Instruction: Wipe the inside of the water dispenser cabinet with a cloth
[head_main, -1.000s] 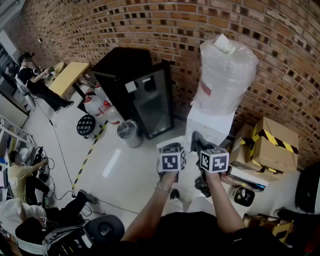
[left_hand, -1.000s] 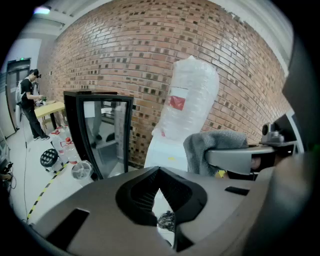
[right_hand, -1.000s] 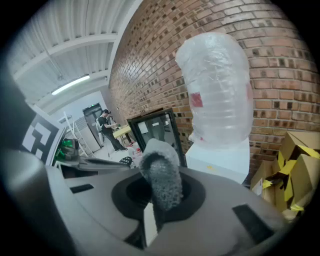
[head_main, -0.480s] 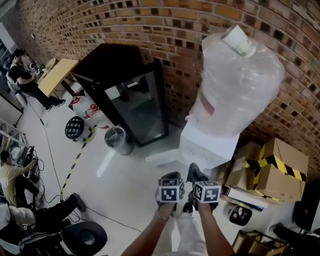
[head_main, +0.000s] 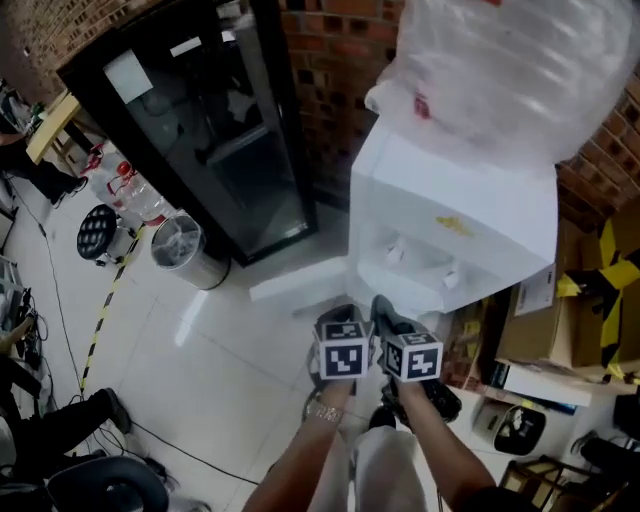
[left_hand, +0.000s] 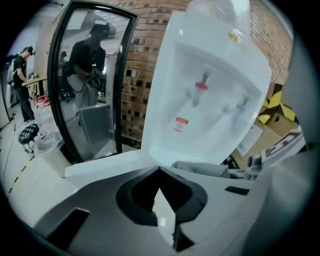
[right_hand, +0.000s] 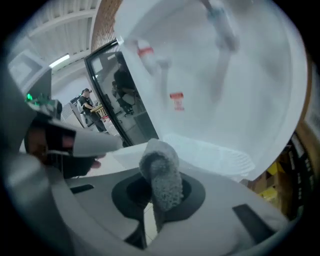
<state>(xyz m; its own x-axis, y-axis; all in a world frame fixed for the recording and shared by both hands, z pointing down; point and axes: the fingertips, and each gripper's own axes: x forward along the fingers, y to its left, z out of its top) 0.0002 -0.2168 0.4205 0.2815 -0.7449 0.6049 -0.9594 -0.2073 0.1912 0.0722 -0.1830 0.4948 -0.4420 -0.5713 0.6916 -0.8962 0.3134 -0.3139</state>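
Note:
The white water dispenser (head_main: 455, 225) stands against the brick wall, with a plastic-wrapped bottle (head_main: 510, 70) on top. A white door panel (head_main: 300, 288) juts out low on its left side. Both grippers are held side by side just in front of the dispenser's lower part. My left gripper (head_main: 338, 312) (left_hand: 159, 169) is shut with nothing in it. My right gripper (head_main: 384, 306) (right_hand: 159, 192) is shut on a grey fuzzy cloth (right_hand: 161, 172) that sticks up past the jaws. Red tap (left_hand: 201, 86) and blue tap (left_hand: 243, 102) sit in the recess above. The cabinet's inside is hidden.
A black glass-door cooler (head_main: 200, 130) stands left of the dispenser, with a lined bin (head_main: 185, 250), a round stool (head_main: 97, 230) and water bottles (head_main: 130, 190) beside it. Cardboard boxes (head_main: 600, 290) and clutter crowd the right. People sit at the far left.
The view has closed in on the dispenser, which now fills the upper right. Both grippers have come up close to its front, still side by side.

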